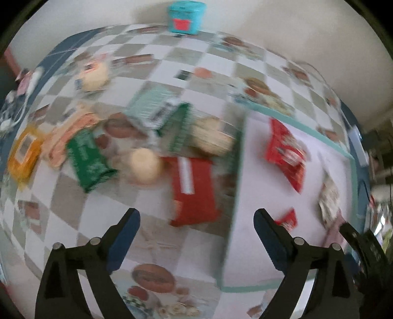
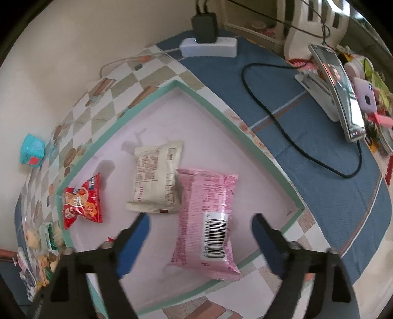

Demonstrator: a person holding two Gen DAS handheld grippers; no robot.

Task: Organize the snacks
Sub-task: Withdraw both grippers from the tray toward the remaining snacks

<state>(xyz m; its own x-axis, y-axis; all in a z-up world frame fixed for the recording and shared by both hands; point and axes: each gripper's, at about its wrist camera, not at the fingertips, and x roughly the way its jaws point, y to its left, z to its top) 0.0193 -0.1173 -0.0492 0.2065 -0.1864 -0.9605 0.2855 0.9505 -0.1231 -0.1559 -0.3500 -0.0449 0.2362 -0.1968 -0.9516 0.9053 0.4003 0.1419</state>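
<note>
The left wrist view is blurred. My left gripper (image 1: 196, 216) is open above the checked tablecloth, with a red packet (image 1: 194, 191) lying just ahead of its fingertips, untouched. Beyond it lie a green packet (image 1: 88, 162), a round cream bun (image 1: 145, 169) and several other snacks. My right gripper (image 2: 200, 218) is open over the teal-rimmed tray (image 2: 152, 98). A pink packet (image 2: 206, 220) lies flat between its fingers, and the pads stand clear of it. A cream packet (image 2: 157, 176) and a red packet (image 2: 82, 201) also lie in the tray.
A teal tin (image 1: 186, 17) stands at the table's far edge by the wall. On the blue cloth right of the tray are a white power strip (image 2: 208, 46) with a charger, a looping black cable (image 2: 270, 110) and a phone on a stand (image 2: 341, 90).
</note>
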